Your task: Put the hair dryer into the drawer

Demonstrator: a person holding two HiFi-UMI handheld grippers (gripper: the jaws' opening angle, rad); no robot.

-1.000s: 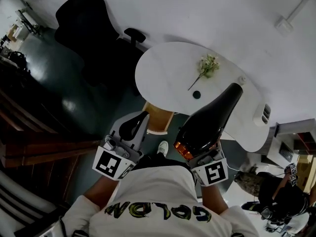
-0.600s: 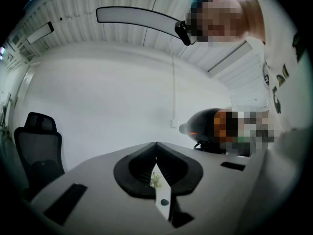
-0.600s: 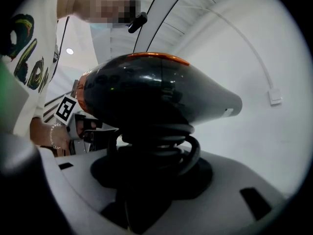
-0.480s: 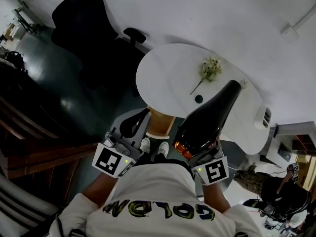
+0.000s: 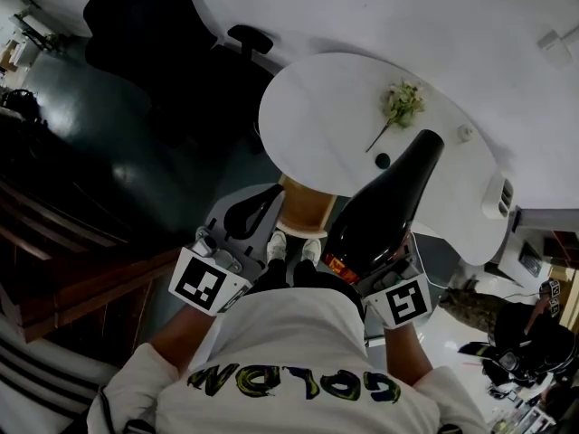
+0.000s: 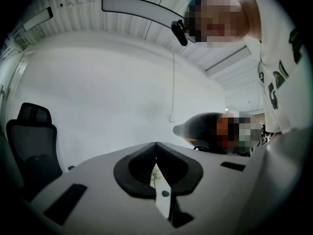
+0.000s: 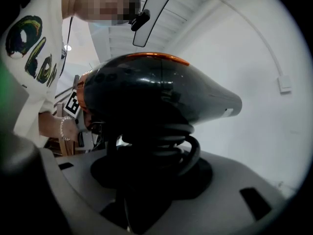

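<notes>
Across the upper middle of the head view we see a white, rounded table top (image 5: 317, 125). On it lie a pale dried flower sprig (image 5: 399, 107) and, near its stem end, a small dark round disc (image 5: 383, 161). At upper left we find a black high-backed office chair (image 5: 149, 34) beside the table.

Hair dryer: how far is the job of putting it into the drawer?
Done: the hair dryer is lifted, gripped in the right gripper. In hand: it is held up near the white table. Left: no drawer shows yet; it must still go in.
</notes>
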